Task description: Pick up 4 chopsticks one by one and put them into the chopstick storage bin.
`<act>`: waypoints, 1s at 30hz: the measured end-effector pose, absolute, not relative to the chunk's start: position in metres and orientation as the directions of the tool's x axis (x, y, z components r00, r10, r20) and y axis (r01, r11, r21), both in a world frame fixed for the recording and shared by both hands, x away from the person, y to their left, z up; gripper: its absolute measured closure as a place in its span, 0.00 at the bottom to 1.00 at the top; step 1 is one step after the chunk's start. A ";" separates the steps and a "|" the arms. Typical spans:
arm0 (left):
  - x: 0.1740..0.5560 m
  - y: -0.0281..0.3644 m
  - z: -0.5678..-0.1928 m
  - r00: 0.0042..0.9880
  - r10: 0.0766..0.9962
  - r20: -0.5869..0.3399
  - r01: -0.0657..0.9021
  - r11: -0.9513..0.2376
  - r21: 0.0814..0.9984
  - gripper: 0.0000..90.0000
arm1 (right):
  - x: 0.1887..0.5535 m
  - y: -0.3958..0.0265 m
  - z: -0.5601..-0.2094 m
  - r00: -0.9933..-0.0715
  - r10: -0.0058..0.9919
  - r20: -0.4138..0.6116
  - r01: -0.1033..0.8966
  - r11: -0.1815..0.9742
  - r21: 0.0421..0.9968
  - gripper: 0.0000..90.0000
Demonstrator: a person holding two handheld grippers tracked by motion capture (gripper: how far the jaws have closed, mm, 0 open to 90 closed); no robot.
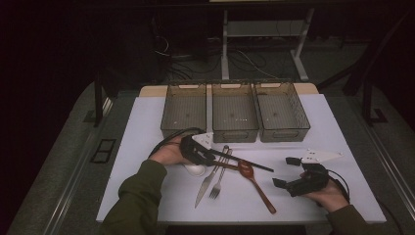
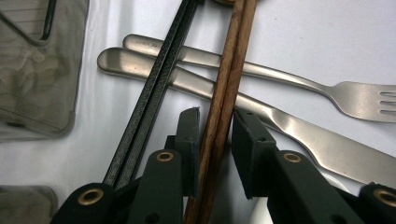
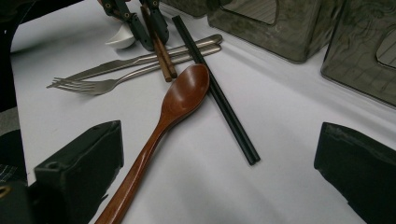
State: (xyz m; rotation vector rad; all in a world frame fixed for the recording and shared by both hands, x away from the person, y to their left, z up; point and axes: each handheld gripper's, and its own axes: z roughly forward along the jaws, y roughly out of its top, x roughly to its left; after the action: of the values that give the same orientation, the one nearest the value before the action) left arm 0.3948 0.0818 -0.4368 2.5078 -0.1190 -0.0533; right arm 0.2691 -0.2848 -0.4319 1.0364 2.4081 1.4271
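My left gripper [image 1: 211,156] lies low over the cutlery in the middle of the white table. A pair of brown wooden chopsticks [image 2: 224,93] runs between its jaws. The left pad lies against them, and a thin gap shows at the right pad, so the gripper [image 2: 215,116] stands open. A pair of black chopsticks [image 2: 154,88] passes just outside the left jaw. Both pairs cross a steel knife [image 2: 322,144] and fork [image 2: 355,98]. My right gripper [image 1: 285,171] rests wide open at the right, facing a wooden spoon [image 3: 182,95]. Nothing is between its jaws [image 3: 219,135].
Three grey mesh bins [image 1: 235,132] stand side by side at the back of the table. A white ceramic spoon [image 1: 195,170] lies under my left hand. The wooden spoon's handle [image 1: 264,198] reaches toward the front edge. Beyond the table are a dark floor and desk legs.
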 end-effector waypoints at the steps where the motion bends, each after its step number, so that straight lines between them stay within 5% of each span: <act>1: 0.395 0.082 -0.437 0.995 -0.099 -0.009 -0.074 -0.804 0.591 0.79 | 0.269 -0.285 -0.432 -0.748 0.631 0.204 0.482 0.306 0.821 0.01; 16: 0.391 0.081 -0.432 0.995 -0.095 0.009 -0.081 -0.795 0.601 0.75 | 0.269 -0.285 -0.432 -0.748 0.632 0.204 0.482 0.305 0.821 0.01; 30: 0.383 0.077 -0.425 0.991 -0.134 0.025 -0.123 -0.795 0.594 0.84 | 0.269 -0.285 -0.432 -0.748 0.632 0.205 0.483 0.306 0.821 0.01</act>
State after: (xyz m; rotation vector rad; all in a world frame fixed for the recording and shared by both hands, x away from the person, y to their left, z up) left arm 0.3831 0.0771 -0.4253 2.4990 -0.1790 -0.0237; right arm 0.2688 -0.2847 -0.4319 1.0373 2.4079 1.4274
